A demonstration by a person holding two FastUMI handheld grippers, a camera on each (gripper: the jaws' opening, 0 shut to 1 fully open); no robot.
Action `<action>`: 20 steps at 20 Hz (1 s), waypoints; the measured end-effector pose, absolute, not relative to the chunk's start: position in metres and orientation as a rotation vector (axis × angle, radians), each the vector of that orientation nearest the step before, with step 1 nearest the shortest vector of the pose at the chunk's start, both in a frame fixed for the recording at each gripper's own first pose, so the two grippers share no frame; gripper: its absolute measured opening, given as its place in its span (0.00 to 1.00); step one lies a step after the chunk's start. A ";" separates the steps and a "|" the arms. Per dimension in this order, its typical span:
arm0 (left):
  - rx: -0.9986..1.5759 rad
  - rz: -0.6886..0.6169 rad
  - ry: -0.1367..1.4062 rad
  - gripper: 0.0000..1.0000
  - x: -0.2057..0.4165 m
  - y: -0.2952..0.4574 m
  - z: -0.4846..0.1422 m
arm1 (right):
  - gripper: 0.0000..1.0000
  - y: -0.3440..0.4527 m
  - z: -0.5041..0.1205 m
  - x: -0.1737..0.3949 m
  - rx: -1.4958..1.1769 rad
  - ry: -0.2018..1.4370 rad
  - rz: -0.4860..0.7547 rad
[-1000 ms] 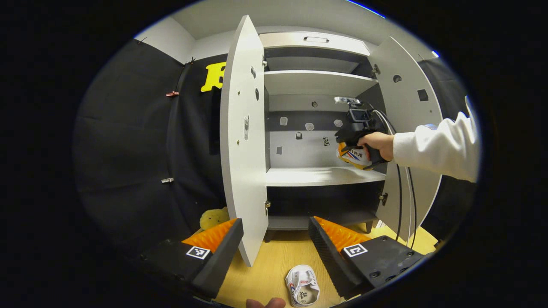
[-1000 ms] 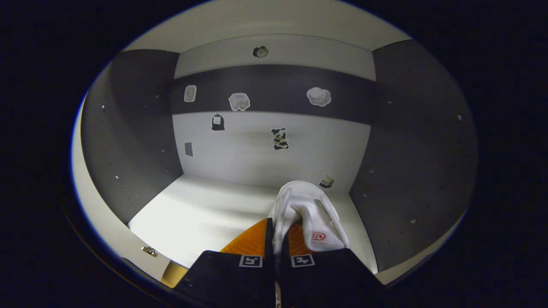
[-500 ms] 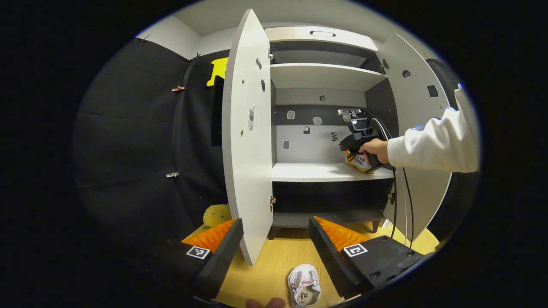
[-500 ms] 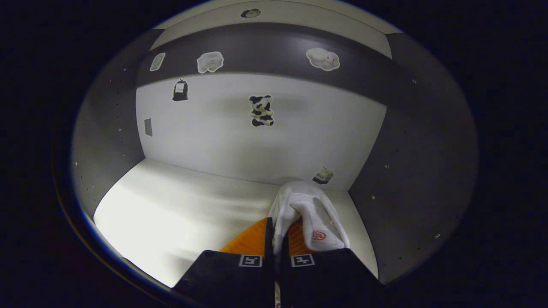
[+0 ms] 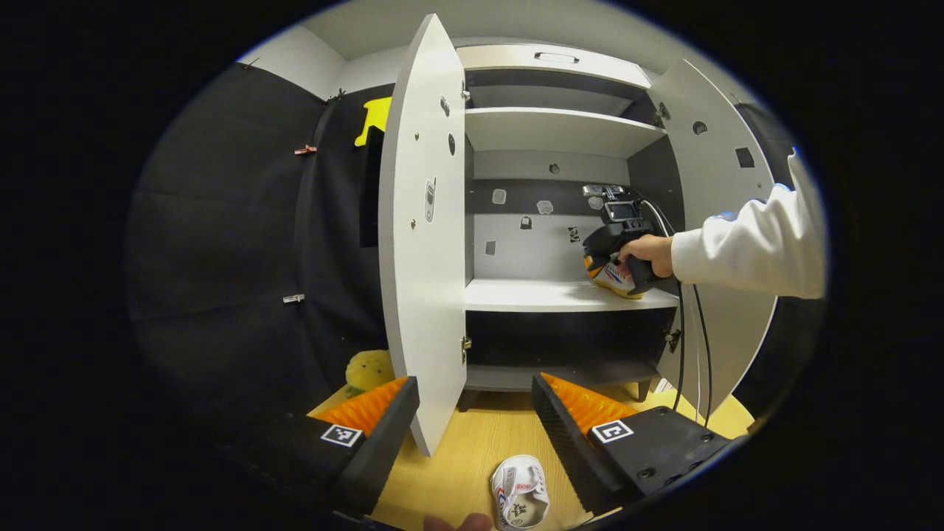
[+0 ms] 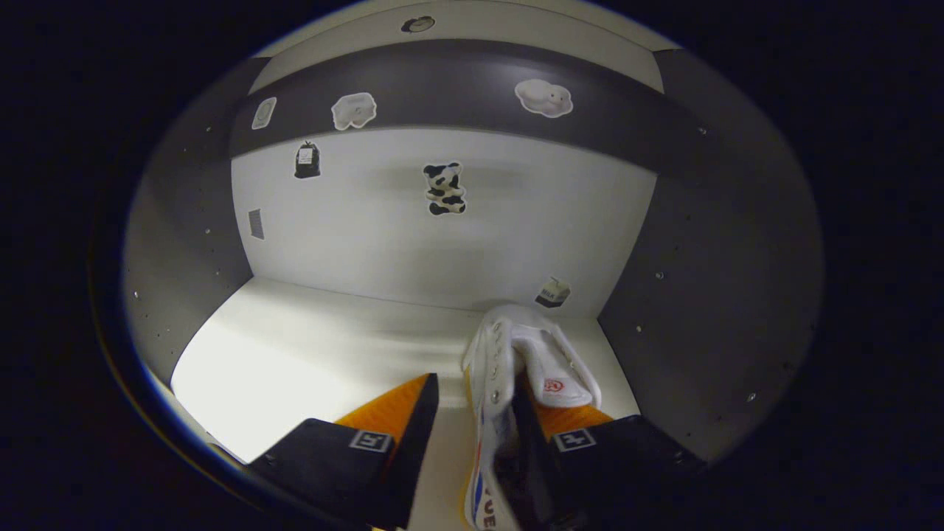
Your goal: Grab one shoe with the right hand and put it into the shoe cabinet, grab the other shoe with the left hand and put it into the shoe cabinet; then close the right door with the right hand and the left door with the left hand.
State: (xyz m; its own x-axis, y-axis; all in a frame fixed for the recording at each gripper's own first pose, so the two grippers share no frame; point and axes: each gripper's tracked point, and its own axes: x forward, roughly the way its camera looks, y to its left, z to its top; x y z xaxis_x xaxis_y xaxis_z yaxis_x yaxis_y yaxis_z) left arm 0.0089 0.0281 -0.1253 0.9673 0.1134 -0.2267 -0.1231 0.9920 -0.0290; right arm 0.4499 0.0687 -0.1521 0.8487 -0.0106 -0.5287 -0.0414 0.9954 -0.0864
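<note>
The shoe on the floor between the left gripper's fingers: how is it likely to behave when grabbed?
The shoe on the floor looks small with a soft fabric upper, so it is probably light and its collar may fold under the jaws. Its flat sole rests on the wood floor, so rolling seems unlikely, though it might slide if nudged.

left view faces cabinet (image 5: 560, 133), right view inside

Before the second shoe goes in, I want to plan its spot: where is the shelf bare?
The middle shelf is bare from the left wall to the first shoe. The right back corner is crowded: that shoe stands there between the open fingers of the right hand-held gripper, close to the right wall. The second shoe lies on the floor.
</note>
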 end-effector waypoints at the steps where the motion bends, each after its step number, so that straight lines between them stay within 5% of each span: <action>1: -0.046 0.117 0.224 0.97 0.008 0.028 -0.125 | 0.73 0.072 -0.146 0.442 -0.093 0.544 0.023; 2: -0.048 0.114 0.222 0.96 0.007 0.027 -0.126 | 0.83 0.073 -0.140 0.435 -0.093 0.525 0.027; 6: -0.050 0.106 0.229 0.97 -0.001 0.027 -0.131 | 0.98 0.084 -0.113 0.394 -0.046 0.431 0.051; 20: -0.037 0.007 0.333 0.97 -0.062 0.018 -0.234 | 0.98 0.102 0.008 0.141 0.065 0.004 0.207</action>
State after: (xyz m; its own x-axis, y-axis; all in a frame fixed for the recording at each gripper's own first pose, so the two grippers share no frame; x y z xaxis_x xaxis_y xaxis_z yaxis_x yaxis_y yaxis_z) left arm -0.0618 0.0177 -0.2339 0.9450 0.0004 -0.3270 -0.0127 0.9993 -0.0354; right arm 0.1414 0.1018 0.0084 0.9787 0.2052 0.0027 -0.2049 0.9766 0.0649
